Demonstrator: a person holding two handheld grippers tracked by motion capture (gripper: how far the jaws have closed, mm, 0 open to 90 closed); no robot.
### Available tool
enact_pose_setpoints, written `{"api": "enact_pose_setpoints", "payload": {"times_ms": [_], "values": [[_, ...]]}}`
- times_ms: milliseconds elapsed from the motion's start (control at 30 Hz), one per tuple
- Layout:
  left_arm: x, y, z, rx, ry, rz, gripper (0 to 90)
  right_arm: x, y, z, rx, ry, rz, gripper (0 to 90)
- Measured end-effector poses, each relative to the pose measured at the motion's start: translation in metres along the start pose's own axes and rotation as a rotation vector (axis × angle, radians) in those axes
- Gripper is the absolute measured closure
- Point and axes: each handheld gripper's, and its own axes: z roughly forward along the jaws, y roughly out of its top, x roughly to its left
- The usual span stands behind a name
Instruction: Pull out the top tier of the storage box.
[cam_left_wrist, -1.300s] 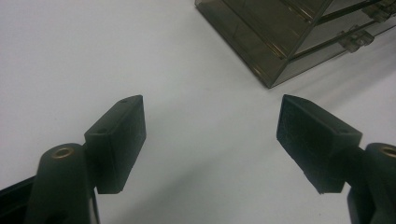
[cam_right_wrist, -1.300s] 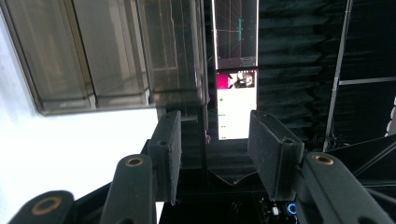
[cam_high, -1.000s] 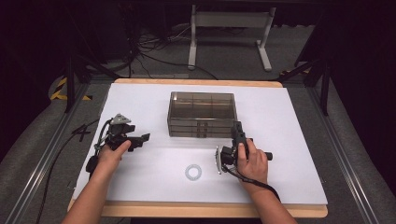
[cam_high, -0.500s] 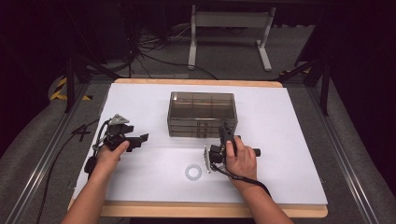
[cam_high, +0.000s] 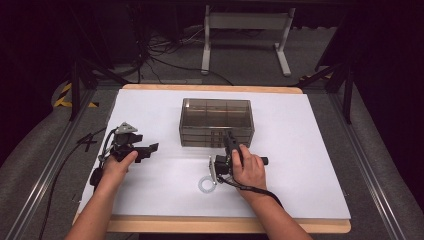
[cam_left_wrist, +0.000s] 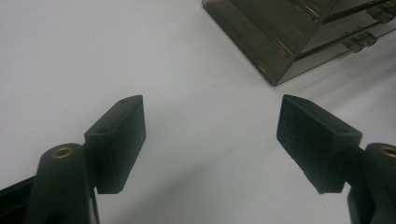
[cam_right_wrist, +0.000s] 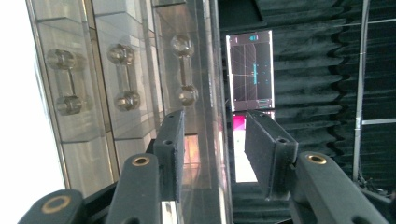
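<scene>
Right gripper (cam_high: 229, 142) nears the drawer box (cam_high: 216, 120), jaws parted, probably reaching for a handle (cam_right_wrist: 182, 70); left gripper (cam_high: 145, 150) idles, jaws released.

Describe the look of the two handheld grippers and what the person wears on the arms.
Both are black. The left gripper carries a grey three-cornered plate on top and trails a dark cable. Each has two flat, blocky black jaws on rounded arms with brass-coloured rivets. The right gripper trails a black cable across the forearm. Forearms are bare; no sleeves visible.
</scene>
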Motion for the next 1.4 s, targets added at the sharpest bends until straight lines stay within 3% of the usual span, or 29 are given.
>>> {"api": "enact_pose_setpoints", "payload": {"times_ms": [600,833,1033,1400], "values": [[-0.001,0.000,0.000,0.000,-0.006,0.000,24.8,0.006,0.016,0.004,-0.019,0.028,-0.028,70.4],[-0.001,0.000,0.000,-0.003,-0.010,0.002,24.7,0.007,0.018,0.007,-0.005,0.045,-0.057,80.6],[-0.001,0.001,-0.001,-0.004,-0.003,0.009,24.7,0.011,0.021,0.007,0.019,0.021,-0.092,81.3],[-0.002,0.001,-0.001,-0.007,-0.001,0.007,24.7,0.011,0.022,0.006,0.027,0.022,-0.103,81.4]]}}
